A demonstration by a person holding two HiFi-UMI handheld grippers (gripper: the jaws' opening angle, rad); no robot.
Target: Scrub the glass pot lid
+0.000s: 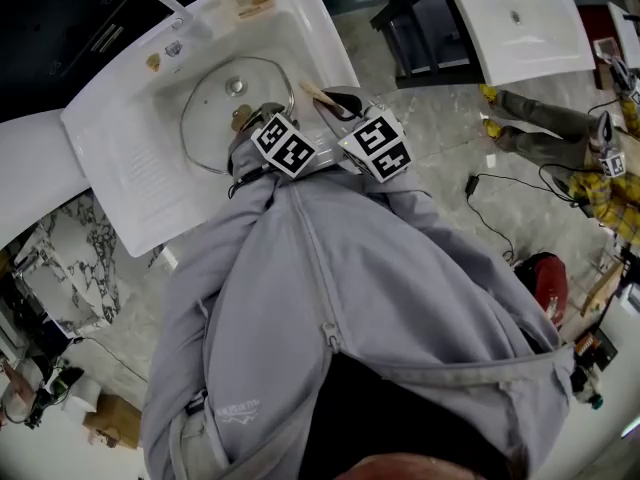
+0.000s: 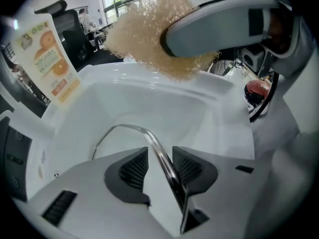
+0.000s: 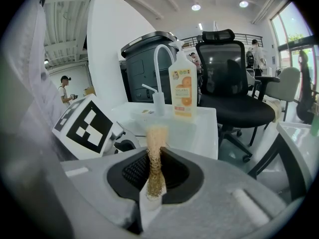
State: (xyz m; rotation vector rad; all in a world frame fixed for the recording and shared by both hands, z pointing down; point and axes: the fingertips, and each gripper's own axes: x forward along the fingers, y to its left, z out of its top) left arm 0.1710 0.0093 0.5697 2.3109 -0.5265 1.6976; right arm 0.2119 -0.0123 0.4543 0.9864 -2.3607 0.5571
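Note:
The glass pot lid (image 1: 215, 113) lies in the white sink (image 1: 130, 153). Its metal rim (image 2: 162, 156) runs edge-on between the jaws of my left gripper (image 2: 159, 167), which points steeply down into the basin (image 2: 149, 101). A gap shows beside the rim, so the jaws stand open around it. In the head view the left gripper (image 1: 250, 128) sits at the lid's near edge under its marker cube. My right gripper (image 3: 155, 176) is shut on a tan mesh scrubber (image 3: 155, 158), held above the sink's near right side. The scrubber (image 2: 149, 39) also hangs over the basin in the left gripper view.
A dish soap bottle (image 3: 182, 86) with an orange label and a curved faucet (image 3: 159, 68) stand at the sink's far edge. A black office chair (image 3: 224, 73) is behind it. A second white basin (image 1: 515, 18), cables and a red object (image 1: 545, 278) lie to the right.

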